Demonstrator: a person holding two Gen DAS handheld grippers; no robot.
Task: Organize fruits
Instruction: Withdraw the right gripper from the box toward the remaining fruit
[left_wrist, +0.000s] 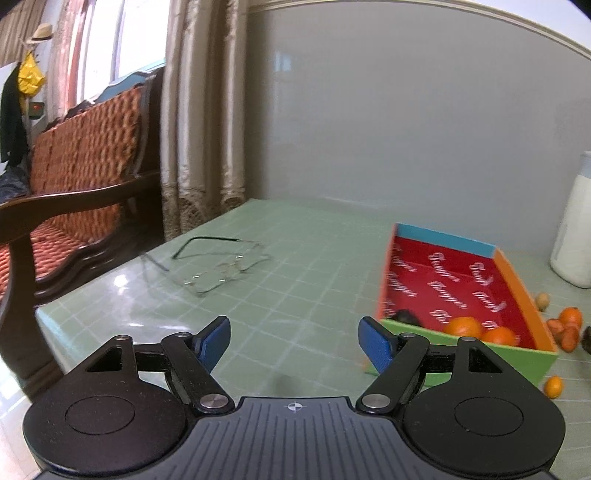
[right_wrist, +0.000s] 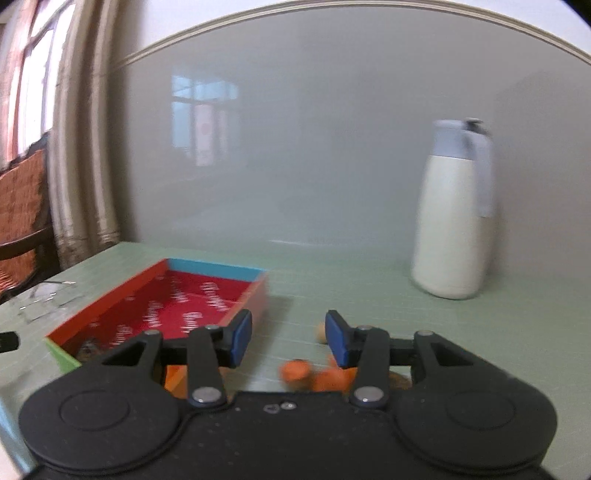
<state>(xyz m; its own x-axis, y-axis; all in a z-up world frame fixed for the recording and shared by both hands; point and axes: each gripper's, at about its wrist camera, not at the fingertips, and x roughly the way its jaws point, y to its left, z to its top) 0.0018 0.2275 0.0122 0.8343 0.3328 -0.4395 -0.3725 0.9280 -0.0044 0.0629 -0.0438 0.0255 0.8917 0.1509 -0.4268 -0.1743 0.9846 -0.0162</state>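
A shallow box with a red floor and blue, orange and green walls lies on the green table, to the right of my left gripper. Two oranges and a dark item sit at its near end. My left gripper is open, with only table between its blue pads. Loose fruit lies right of the box: an orange, reddish pieces, a small orange fruit and a tan nut. My right gripper is open over blurred orange fruit, right of the box.
A white flask with a grey lid stands at the back right by the wall. Eyeglasses lie on the table's left part. A wooden bench with orange cushions and curtains stand beyond the table's left edge.
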